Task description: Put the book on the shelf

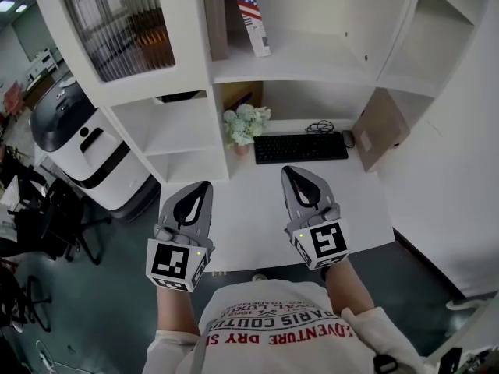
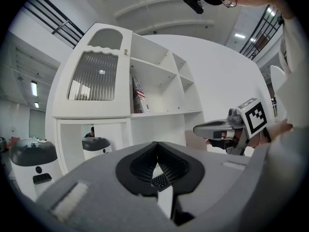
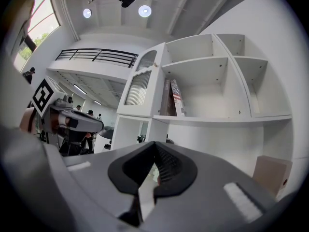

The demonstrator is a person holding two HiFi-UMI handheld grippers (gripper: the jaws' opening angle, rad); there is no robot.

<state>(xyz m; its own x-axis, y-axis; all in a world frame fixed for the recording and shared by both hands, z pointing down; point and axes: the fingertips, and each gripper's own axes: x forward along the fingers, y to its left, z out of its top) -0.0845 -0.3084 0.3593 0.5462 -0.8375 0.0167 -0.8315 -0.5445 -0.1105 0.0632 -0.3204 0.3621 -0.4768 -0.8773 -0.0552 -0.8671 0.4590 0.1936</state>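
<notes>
A book with a flag cover [image 1: 251,8] leans in the upper shelf compartment beside a brown book [image 1: 216,18]. It also shows in the left gripper view [image 2: 139,94] and the right gripper view [image 3: 176,98]. My left gripper [image 1: 204,185] and right gripper [image 1: 292,170] hover side by side over the front of the white desk [image 1: 257,201], well below the shelf. Both are shut with nothing between the jaws. From the left gripper [image 2: 155,146] I see the right gripper [image 2: 195,128] at the right. From the right gripper [image 3: 155,146] I see the left gripper [image 3: 99,125] at the left.
On the desk lie a black keyboard [image 1: 300,147], a mouse [image 1: 348,138] and a pot of pale flowers [image 1: 245,125]. A brown panel [image 1: 382,129] leans at the right. A white and black machine [image 1: 78,142] stands left of the shelf unit [image 1: 187,84].
</notes>
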